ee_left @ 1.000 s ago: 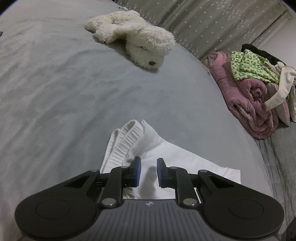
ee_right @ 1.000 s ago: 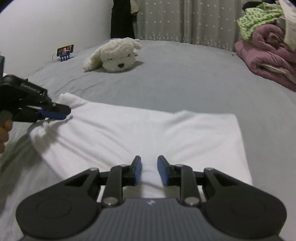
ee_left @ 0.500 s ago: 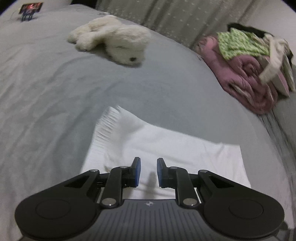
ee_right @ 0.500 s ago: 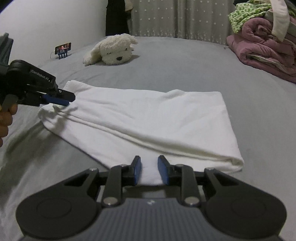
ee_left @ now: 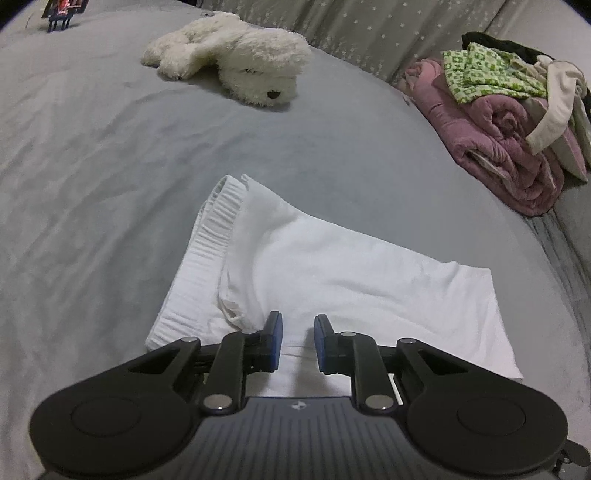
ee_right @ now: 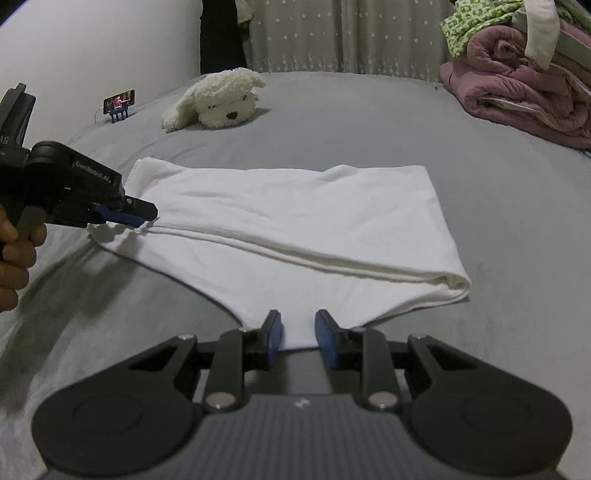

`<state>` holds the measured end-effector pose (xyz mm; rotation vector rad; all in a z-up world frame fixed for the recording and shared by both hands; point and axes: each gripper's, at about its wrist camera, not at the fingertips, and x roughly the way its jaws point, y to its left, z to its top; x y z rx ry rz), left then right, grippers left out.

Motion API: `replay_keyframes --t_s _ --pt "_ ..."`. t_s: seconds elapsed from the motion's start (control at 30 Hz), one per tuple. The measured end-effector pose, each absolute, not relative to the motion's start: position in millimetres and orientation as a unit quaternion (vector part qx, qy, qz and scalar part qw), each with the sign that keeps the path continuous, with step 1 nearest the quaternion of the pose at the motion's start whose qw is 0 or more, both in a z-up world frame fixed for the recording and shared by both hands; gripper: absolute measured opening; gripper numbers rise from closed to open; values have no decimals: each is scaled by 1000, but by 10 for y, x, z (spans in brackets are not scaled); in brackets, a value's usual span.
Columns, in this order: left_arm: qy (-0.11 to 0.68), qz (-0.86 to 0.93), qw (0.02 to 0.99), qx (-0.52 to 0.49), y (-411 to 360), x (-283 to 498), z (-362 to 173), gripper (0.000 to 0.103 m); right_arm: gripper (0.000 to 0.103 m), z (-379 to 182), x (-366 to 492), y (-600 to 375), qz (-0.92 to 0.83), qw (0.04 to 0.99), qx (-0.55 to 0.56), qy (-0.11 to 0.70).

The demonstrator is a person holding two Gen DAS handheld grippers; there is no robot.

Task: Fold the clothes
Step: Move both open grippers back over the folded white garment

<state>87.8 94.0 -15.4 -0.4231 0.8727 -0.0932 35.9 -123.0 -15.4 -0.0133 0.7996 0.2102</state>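
Light: dim, cool, even indoor light; source not visible.
Brightest area: white garment [ee_left: 332, 266], slightly washed out.
Shadows: soft, under the left claw [ee_right: 142, 214] on the grey bed [ee_right: 332, 122].
Distortion: strong fisheye curving; dark corners.
Sharpness: no motion blur; slightly grainy; far curtain [ee_right: 314, 33] soft.

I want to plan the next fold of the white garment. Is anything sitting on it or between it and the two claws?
Nothing visible is in the way. The white garment lies alone on the grey bed; the left claw and right claw are both at its edge. The plush dog and the clothes pile lie well beyond it.
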Motion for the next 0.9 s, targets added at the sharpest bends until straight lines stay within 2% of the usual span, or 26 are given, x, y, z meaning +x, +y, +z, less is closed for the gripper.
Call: replay_keyframes --t_s 0.53,0.9 --pt "410 -37 905 -110 707 828 -131 18 23 -121 295 -1126 76 913 -8 400" --pt "408 -27 908 -86 621 752 -129 19 23 -79 278 -1107 70 905 -14 419"
